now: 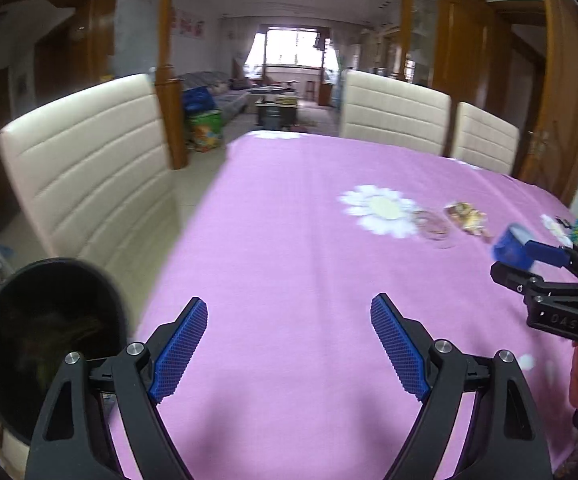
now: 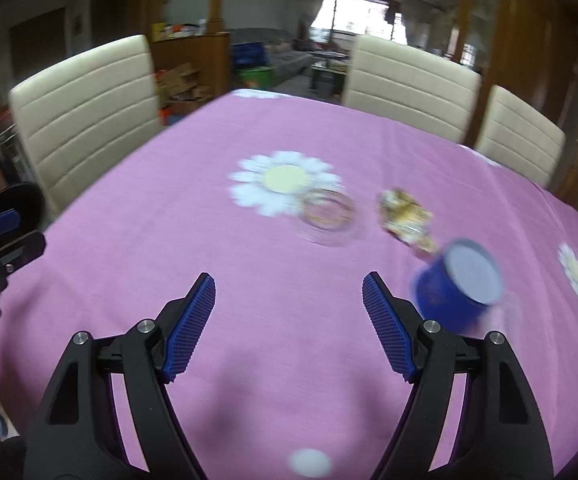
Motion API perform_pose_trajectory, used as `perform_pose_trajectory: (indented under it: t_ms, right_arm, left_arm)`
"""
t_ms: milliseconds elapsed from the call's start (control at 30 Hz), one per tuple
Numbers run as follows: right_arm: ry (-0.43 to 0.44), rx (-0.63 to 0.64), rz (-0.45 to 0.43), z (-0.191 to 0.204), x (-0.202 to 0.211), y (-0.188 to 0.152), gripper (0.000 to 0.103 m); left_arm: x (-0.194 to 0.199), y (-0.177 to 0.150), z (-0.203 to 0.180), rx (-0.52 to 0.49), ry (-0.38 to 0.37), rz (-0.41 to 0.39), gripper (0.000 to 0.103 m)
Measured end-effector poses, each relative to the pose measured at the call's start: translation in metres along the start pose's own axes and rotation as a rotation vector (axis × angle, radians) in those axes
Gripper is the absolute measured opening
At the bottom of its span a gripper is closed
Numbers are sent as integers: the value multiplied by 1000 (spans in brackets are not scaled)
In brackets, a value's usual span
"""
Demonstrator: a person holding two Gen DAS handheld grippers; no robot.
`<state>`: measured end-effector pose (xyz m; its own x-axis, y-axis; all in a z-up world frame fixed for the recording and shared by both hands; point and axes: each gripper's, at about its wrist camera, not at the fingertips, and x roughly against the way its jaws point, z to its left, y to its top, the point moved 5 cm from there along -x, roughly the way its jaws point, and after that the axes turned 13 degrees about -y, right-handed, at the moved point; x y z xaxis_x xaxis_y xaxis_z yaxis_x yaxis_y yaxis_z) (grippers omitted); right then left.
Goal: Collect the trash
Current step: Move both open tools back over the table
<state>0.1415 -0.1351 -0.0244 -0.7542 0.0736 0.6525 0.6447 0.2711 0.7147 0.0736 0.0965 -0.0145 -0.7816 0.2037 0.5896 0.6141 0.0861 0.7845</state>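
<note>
Jaws spread wide on both tools, nothing between the blue pads of the left gripper or the right gripper. Both held low over the pink tablecloth and aimed across it, probably to keep the litter in sight before committing to a reach. Trash lying to the right of centre: a crumpled wrapper flat on the cloth, a clear round dish or lid just beside it on the printed daisy's edge (too blurred to tell which), and a blue cup tipped with its pale mouth toward the lens, close by the right tool's outer finger. More scraps at the far right edge, indistinct. A black bin off the table's left corner, beside the left tool, presumably parked there so anything picked up could be dropped with a short swing. Cream chairs around the far sides.
</note>
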Motion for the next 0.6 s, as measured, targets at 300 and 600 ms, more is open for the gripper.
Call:
perform_pose_trajectory:
  t_ms: [300, 600]
  right_arm:
    - [-185, -95, 83, -96, -23, -40, 81]
    - [-216, -158, 152, -137, -40, -62, 81]
  left_arm:
    - [-49, 13, -106, -168, -104, 19, 82]
    - [-93, 18, -184, -233, -207, 56, 82]
